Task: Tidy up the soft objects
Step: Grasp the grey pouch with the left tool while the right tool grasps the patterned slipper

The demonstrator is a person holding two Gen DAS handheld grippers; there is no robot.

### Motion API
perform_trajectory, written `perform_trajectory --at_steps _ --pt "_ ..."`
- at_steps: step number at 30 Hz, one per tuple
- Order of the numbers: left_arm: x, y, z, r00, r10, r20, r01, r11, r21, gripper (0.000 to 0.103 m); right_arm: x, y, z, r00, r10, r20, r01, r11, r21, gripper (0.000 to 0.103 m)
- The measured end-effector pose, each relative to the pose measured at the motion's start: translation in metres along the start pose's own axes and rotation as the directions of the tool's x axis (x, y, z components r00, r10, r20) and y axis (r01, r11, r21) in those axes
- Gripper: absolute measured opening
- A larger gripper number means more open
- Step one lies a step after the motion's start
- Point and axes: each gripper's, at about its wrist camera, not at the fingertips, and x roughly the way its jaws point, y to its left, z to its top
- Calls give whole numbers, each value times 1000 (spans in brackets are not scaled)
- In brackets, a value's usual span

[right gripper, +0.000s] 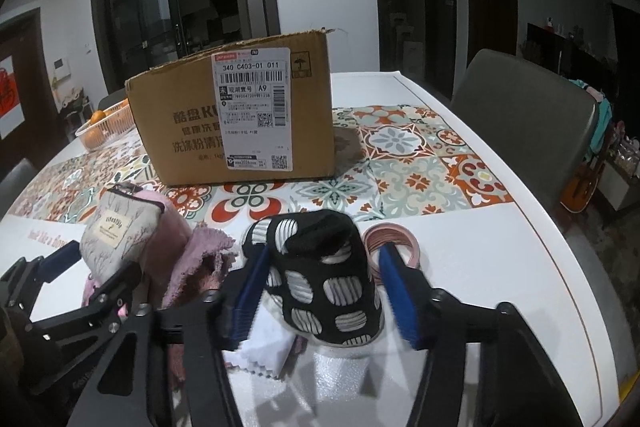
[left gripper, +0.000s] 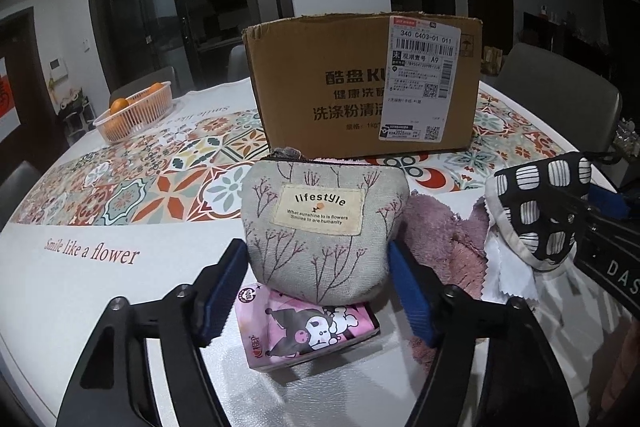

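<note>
1. The left gripper is closed on a grey zip pouch printed with twigs; both blue pads touch the pouch's sides, and the pouch is held above a pink tissue pack lying on the table.
2. In the right wrist view the same grey zip pouch is seen at the left, gripped between the left gripper's blue pads.
3. The right gripper is set around a black pouch with white ovals. The left pad is pressed against it; whether the right pad touches cannot be told.
4. A pink towel is bunched between the two pouches, with a white cloth just beside it under the black pouch.
5. A roll of pink tape is seen just behind the right gripper's right finger.
6. A cardboard box is placed upright on the patterned tablecloth behind the pouches.
7. A basket of oranges is set well apart, at the table's far left.
</note>
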Motion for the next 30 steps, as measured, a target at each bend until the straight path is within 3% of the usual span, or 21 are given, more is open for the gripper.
perform_trajectory --at_steps 5,10,17,24,30 --pt "0 -1 -1 1000 -28 -9 28 1000 4 57 -3 3 -2 1000 -3 -5 3 1000 -11 39" --pt "4 2 -2 999 -35 -37 35 999 -8 73 -6 6 -3 1000 -10 -7 9 1000 -30 37" --pt "13 4 0 995 -71 -72 68 997 -37 73 -5 10 -2 1000 -17 0 17 999 -38 37" --pt "7 1 0 996 -73 -42 72 997 -20 47 -7 11 -1 1000 -14 4 14 999 -44 31" --pt "-9 3 2 997 -73 -6 73 997 -22 42 -18 13 -1 1000 3 22 -2 999 -45 23"
